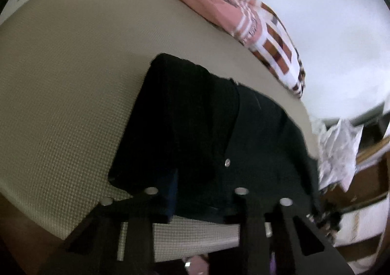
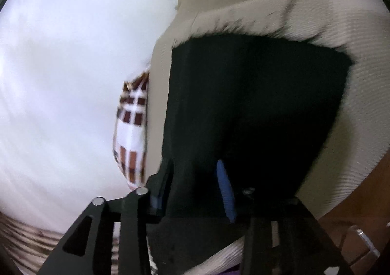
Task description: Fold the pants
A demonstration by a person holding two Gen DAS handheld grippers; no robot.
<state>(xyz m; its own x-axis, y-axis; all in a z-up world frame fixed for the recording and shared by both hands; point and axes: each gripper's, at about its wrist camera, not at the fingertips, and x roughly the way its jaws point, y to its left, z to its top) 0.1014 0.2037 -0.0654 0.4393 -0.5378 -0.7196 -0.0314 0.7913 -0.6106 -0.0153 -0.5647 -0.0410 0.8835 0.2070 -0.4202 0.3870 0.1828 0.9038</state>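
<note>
The black pants (image 1: 209, 128) lie folded in a compact stack on a beige textured mat (image 1: 68, 80), their near edge reaching both grippers. The left gripper (image 1: 199, 204) has the near hem between its fingers; whether the pads actually press on the cloth cannot be told. The right gripper (image 2: 195, 192) stands with jaws spread, cloth lying between its blue pads (image 2: 225, 189). A plaid pillow (image 1: 268, 38) sits beyond the mat against a white wall (image 1: 316, 7).

Folded black pants (image 1: 207, 128) on beige mat (image 1: 73, 68), left gripper (image 1: 199, 204) jaws at near edge, plaid cloth (image 1: 265, 31) behind
</note>
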